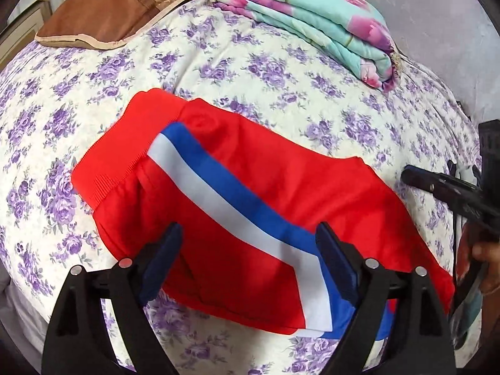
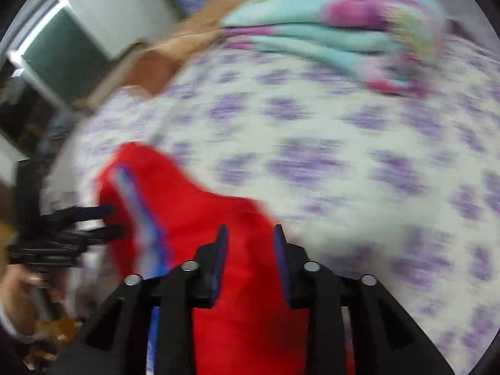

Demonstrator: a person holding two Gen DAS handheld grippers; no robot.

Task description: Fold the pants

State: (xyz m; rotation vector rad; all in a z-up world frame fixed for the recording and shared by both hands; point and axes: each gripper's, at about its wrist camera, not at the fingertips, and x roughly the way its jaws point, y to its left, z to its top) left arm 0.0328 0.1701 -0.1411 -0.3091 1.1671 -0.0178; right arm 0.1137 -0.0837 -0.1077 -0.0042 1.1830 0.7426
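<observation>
Your red pants (image 1: 237,206) lie folded on the bed (image 1: 218,72), waistband toward the far left, with a white and blue stripe (image 1: 218,187) running along the top layer. Your left hand-held gripper (image 1: 250,234) hovers over the near edge of the pants, jaws spread wide, nothing between them. Your right hand-held gripper (image 2: 250,234) also stands released, its fingers parted above the red cloth and gripping nothing. The left view, sharp, shows items the other only smears: a brown pillow (image 1: 100,15) at the far left of the bed and a folded turquoise and pink quilt (image 1: 318,22) at the far right. It also catches your right hand-held gripper from the side, just beside the right edge of the pants. The right view, heavily blurred, alone shows a window (image 2: 62,53) on the wall at the left, and your left hand-held gripper entering from the left at the stripe.
</observation>
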